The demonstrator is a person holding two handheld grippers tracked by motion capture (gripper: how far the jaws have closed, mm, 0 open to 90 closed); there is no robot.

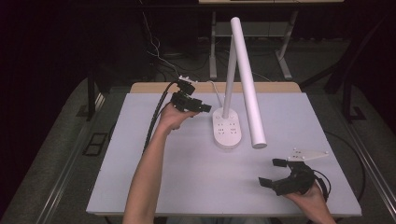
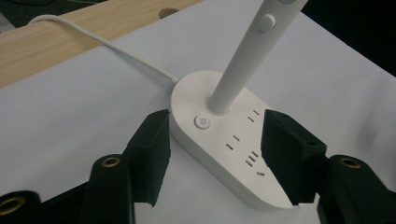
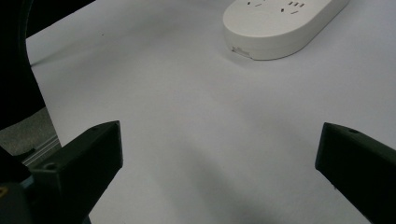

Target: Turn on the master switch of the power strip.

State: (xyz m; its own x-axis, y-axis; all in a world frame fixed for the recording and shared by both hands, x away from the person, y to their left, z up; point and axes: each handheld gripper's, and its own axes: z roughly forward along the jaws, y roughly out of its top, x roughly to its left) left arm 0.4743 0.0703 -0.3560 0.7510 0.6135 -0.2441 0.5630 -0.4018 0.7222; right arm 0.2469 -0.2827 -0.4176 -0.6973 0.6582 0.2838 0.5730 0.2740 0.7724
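A white desk lamp stands at the middle back of the table. Its oval base (image 1: 227, 130) carries several sockets and a round power button (image 2: 201, 122). A slim stem (image 1: 229, 79) rises from the base, and the long bar head (image 1: 248, 84) slants down toward the front. My left gripper (image 1: 204, 107) is open just left of the base. In the left gripper view its jaws (image 2: 217, 122) stand on either side of the base's button end, apart from it. Held low at the front right, my right gripper (image 1: 271, 172) is wide open and empty, with the base (image 3: 280, 23) far ahead of its jaws (image 3: 219, 140).
The white table top (image 1: 187, 177) has a wooden strip (image 2: 46, 46) along its back edge. The lamp's white cord (image 2: 102, 42) runs from the base over that strip. A black cable (image 1: 156, 116) trails from the left gripper off the table's left side.
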